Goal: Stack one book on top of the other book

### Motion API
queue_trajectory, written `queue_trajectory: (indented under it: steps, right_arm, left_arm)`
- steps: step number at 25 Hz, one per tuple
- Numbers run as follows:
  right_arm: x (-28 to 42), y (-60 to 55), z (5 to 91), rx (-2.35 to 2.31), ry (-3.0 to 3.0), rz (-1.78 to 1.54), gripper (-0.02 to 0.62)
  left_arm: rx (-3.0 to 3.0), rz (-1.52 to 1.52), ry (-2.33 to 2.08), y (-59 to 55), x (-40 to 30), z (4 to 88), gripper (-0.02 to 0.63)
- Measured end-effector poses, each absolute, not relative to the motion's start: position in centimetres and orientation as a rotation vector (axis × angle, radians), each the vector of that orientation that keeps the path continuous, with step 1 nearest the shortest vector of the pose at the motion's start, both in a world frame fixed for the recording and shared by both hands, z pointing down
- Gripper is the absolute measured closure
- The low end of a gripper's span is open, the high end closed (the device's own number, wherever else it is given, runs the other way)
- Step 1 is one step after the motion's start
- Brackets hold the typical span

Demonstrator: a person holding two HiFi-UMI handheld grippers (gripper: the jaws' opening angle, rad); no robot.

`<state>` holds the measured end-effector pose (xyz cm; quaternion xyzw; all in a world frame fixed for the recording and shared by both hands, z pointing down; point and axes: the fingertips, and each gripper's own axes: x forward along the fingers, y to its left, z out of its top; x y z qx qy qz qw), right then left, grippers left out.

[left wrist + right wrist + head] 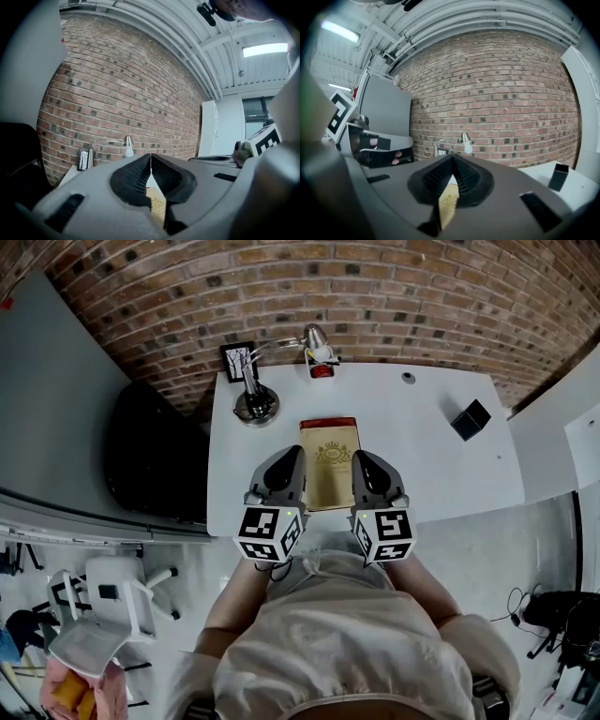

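Observation:
A tan book with a gold emblem [329, 463] lies lengthwise on the white desk [422, 465], near its front edge. A reddish-brown strip [328, 423] shows along the book's far end; I cannot tell whether that is a second book underneath. My left gripper [289, 456] hovers by the book's left side and my right gripper [364, 457] by its right side. Both are shut with nothing between their jaws. In the left gripper view the shut tips [150, 157] stand above a sliver of the book [157, 206]. The right gripper view shows the same: shut tips [453, 159], book [449, 204] below.
A chrome desk lamp [258, 399] and a small picture frame [239, 360] stand at the desk's back left. A black box [470, 419] sits at the right. A brick wall runs behind the desk, a black chair [150, 451] stands to its left.

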<state>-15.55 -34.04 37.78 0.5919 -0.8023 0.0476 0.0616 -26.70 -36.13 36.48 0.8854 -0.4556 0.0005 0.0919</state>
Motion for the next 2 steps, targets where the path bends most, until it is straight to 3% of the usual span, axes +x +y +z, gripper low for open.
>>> queue_trajectory:
  steps: [2]
  right_arm:
    - [-15.47, -34.24, 37.85, 1.788, -2.424, 0.145, 0.569]
  left_arm:
    - [2.626, 0.002, -1.353, -36.36, -26.64, 36.54, 0.584]
